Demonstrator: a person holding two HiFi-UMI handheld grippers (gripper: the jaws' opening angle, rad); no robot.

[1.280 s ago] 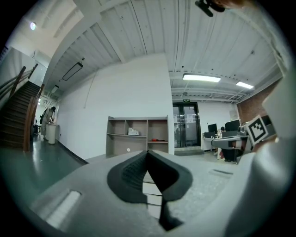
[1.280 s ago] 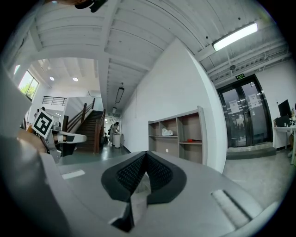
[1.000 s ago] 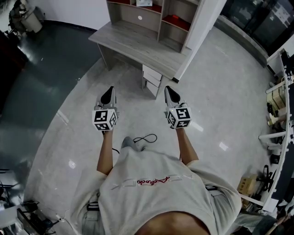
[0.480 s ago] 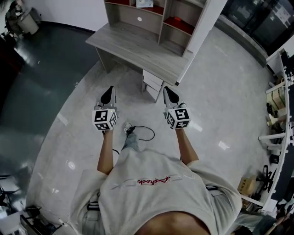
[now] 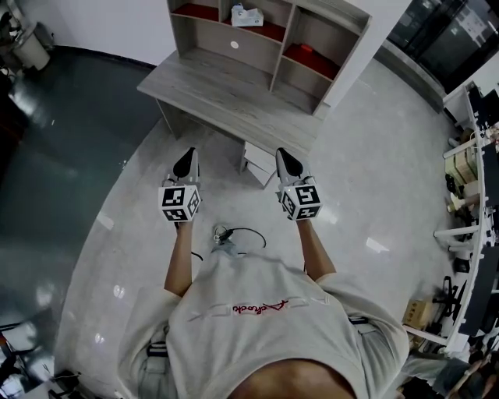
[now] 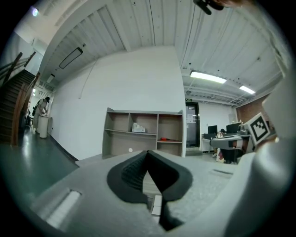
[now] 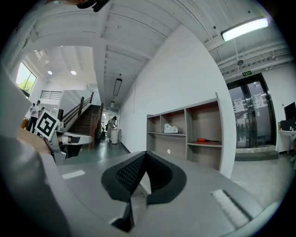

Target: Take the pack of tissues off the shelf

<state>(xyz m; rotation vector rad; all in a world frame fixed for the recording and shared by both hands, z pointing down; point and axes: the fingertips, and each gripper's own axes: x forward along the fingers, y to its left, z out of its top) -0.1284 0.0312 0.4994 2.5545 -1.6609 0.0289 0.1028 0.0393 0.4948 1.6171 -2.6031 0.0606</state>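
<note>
Approach: left gripper and right gripper, fingers together, empty; pack of tissues far beyond them; next, reach, open.

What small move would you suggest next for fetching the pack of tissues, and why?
Probably step toward the desk: the pack of tissues sits in the upper middle compartment of the shelf, well beyond the left hand-held gripper and the right hand-held gripper, both shut and empty over the floor.
</note>
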